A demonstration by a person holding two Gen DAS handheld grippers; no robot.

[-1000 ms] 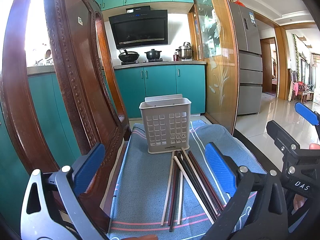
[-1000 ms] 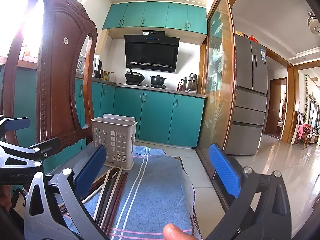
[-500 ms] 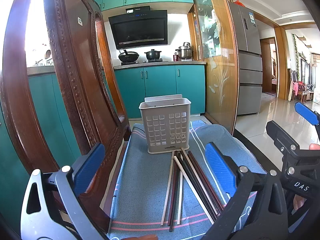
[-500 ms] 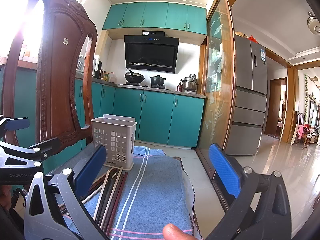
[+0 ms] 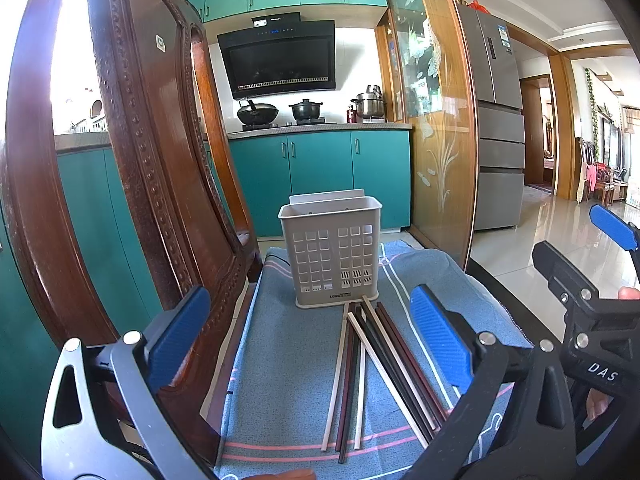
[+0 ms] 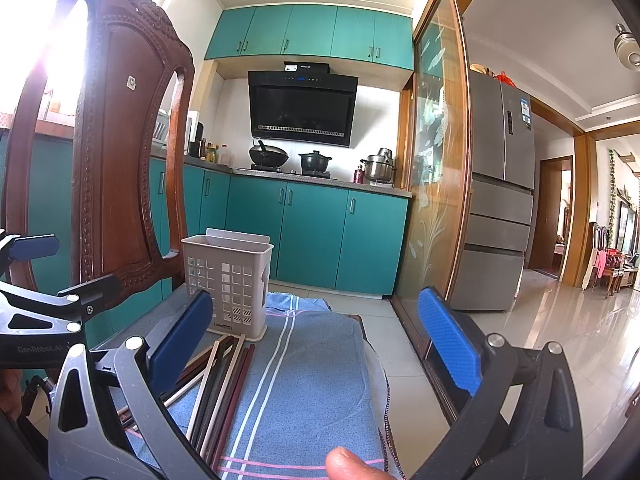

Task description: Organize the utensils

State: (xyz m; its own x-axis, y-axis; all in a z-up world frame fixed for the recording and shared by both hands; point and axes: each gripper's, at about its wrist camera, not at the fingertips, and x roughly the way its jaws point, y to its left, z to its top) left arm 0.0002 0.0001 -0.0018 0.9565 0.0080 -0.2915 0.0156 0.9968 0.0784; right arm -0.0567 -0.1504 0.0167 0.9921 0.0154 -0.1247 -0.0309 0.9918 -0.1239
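- A loose fan of chopsticks (image 5: 374,368), pale, black and dark red, lies on a blue striped cloth (image 5: 280,360) spread over a chair seat, their far tips just short of a pale perforated utensil basket (image 5: 332,252) that stands upright at 12 o'clock in the left wrist view.
- The left gripper (image 5: 308,344) hovers low over the cloth, jaws spread wide and empty, with the chopsticks lying between its blue pads (image 5: 178,334).
- The right gripper (image 6: 316,344) hangs off to the side, jaws likewise wide and holding nothing; from its camera the chopsticks (image 6: 218,392) sit at 8 o'clock and the basket (image 6: 228,284) at 10 o'clock.
- A carved wooden chair back (image 5: 132,168) rises close at 9 o'clock of the left gripper, leaving little room on that side.
- The basket looks empty, so the sorting appears barely begun; the step in hand seems to be the first pick.
- To do it well, a gripper should probably come down square across one stick or a matched pair near mid-length, close firmly, and lift without raking the neighbours.
- The sticks overlap, so taking an outer one first may prevent scattering.
- Tipping the stick upright before lowering it should help clear the basket's rim.
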